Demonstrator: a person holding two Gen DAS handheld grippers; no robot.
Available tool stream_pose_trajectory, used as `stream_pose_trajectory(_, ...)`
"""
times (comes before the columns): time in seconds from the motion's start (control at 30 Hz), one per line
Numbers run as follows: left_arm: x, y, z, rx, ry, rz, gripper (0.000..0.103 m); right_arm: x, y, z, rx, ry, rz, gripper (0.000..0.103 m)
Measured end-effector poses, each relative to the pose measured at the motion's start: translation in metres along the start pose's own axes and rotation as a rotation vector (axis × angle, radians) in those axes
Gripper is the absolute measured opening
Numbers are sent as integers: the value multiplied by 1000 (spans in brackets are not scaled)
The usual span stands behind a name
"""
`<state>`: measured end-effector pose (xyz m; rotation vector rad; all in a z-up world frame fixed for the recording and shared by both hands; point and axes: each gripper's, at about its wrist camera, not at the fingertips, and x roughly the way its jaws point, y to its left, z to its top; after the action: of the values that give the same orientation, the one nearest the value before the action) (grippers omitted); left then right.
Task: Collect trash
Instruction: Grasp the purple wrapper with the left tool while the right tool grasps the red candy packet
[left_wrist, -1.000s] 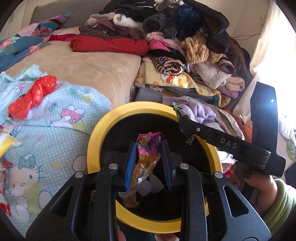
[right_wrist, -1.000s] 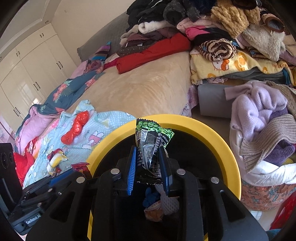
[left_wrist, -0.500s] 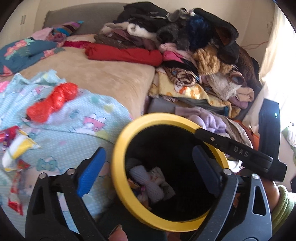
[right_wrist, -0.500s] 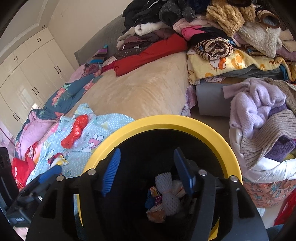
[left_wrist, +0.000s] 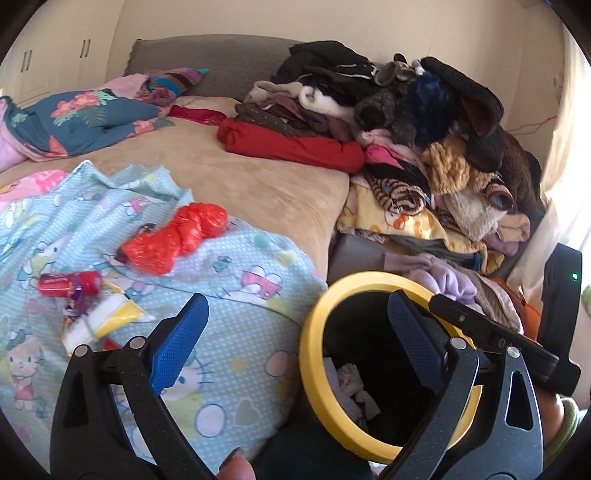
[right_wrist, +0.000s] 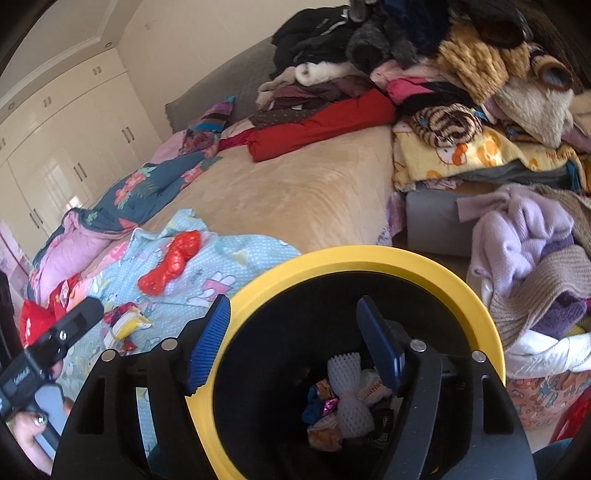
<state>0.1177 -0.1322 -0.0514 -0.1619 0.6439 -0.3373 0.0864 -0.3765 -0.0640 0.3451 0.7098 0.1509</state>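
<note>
While opening, right gripper (right_wrist: 295, 339) fingers empty, left gripper (left_wrist: 295, 336) fingers wide, empty.

Home bedroom: bed (left_wrist: 236, 184), heaped clothes (left_wrist: 424, 140), built-in wardrobes (right_wrist: 55, 147).

Our left gripper (left_wrist: 295, 339) has a speckled black frame, round silver screw heads and blue ridged pads (left_wrist: 177, 343). Our right gripper (right_wrist: 293, 343) is built alike; its black body carries a small green light (left_wrist: 574, 276). We wear a green sleeve (left_wrist: 567, 421) and dark polished fingernails (right_wrist: 38, 420).
</note>
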Motion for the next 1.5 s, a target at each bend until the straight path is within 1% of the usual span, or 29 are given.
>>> stream_pose_trajectory(0.27,-13,29,10,-50,-41,41,89,-8,33,3,-58,-28,47,72)
stream_pose_trajectory(0.77,-40,79,20,-122,-108,102,89,0,111,-9,-170,10,141,72)
stream_pose_trajectory(0.8,-41,81,21,-126,-111,104,89,0,114,-9,-175,12,146,74)
stream_pose_trajectory(0.83,-43,86,21,-134,-115,109,89,0,118,-11,-183,15,149,79)
stream_pose_trajectory(0.87,-45,90,22,-142,-119,113,89,1,122,-12,-187,12,150,80)
stream_pose_trajectory(0.97,-49,100,23,-157,-129,127,89,1,135,-16,-205,15,163,80)
stream_pose_trajectory(1.03,-51,107,23,-168,-135,139,92,3,145,-17,-219,22,175,80)
stream_pose_trajectory(1.27,-57,134,24,-205,-138,178,92,14,175,-27,-276,59,212,80)
stream_pose_trajectory(1.5,-58,175,20,-286,-110,234,92,27,205,-42,-329,109,250,80)
